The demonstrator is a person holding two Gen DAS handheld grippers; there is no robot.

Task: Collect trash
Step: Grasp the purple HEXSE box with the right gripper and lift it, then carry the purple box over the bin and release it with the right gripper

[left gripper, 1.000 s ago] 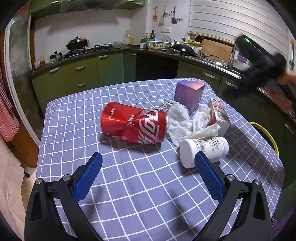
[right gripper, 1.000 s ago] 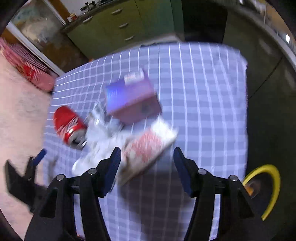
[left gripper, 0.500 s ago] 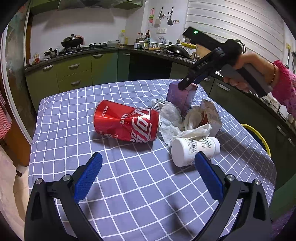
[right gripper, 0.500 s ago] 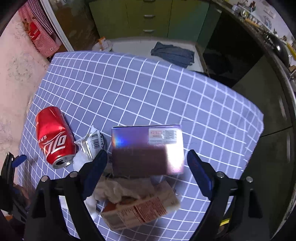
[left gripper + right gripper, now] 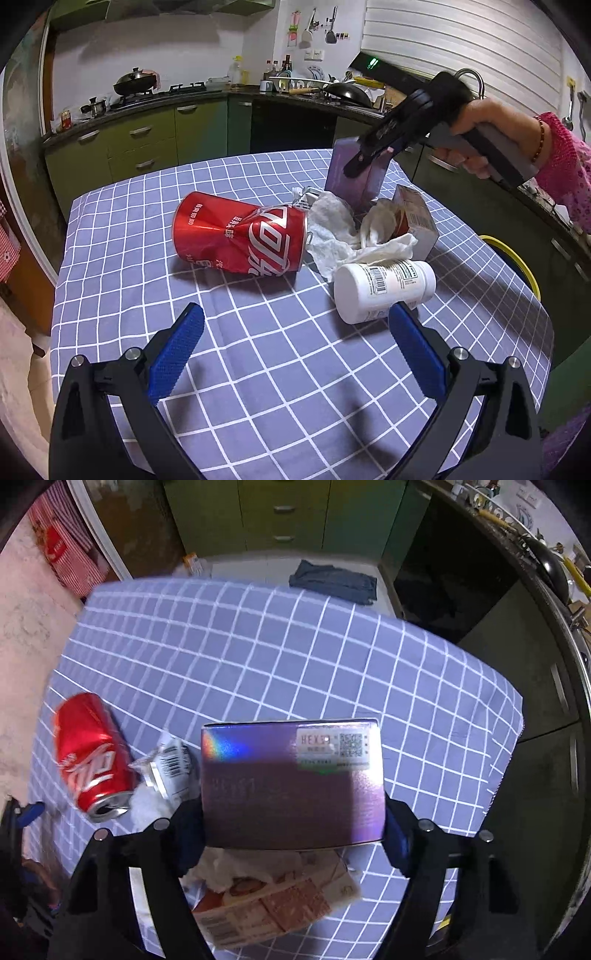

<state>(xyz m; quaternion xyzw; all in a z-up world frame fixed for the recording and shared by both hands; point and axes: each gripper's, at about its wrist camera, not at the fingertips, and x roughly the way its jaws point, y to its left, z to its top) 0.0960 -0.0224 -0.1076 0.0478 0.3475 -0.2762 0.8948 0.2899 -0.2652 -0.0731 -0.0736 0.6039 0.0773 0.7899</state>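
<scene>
A dented red cola can [image 5: 240, 240] lies on its side on the checked tablecloth [image 5: 258, 369]. Beside it are crumpled white tissue [image 5: 340, 236], a white pill bottle [image 5: 384, 286] on its side, a torn carton [image 5: 415, 218] and an upright purple box [image 5: 354, 181]. My left gripper [image 5: 295, 347] is open and empty, hovering near the table's front, short of the can and bottle. My right gripper [image 5: 293, 834] comes from above with its jaws on both sides of the purple box [image 5: 291, 782], touching or nearly touching it. The can [image 5: 92, 757] and carton [image 5: 273, 904] also show there.
A yellow-rimmed bin [image 5: 517, 266] stands on the floor right of the table. Green kitchen cabinets [image 5: 147, 140] and a worktop with pans run behind. A foil wrapper [image 5: 170, 768] lies between can and box. A cloth [image 5: 332, 583] lies on the floor.
My right gripper has swung in from the right and come down over the purple box, its jaws narrowing onto the box's sides. My left gripper has stayed open, drifting slightly.
</scene>
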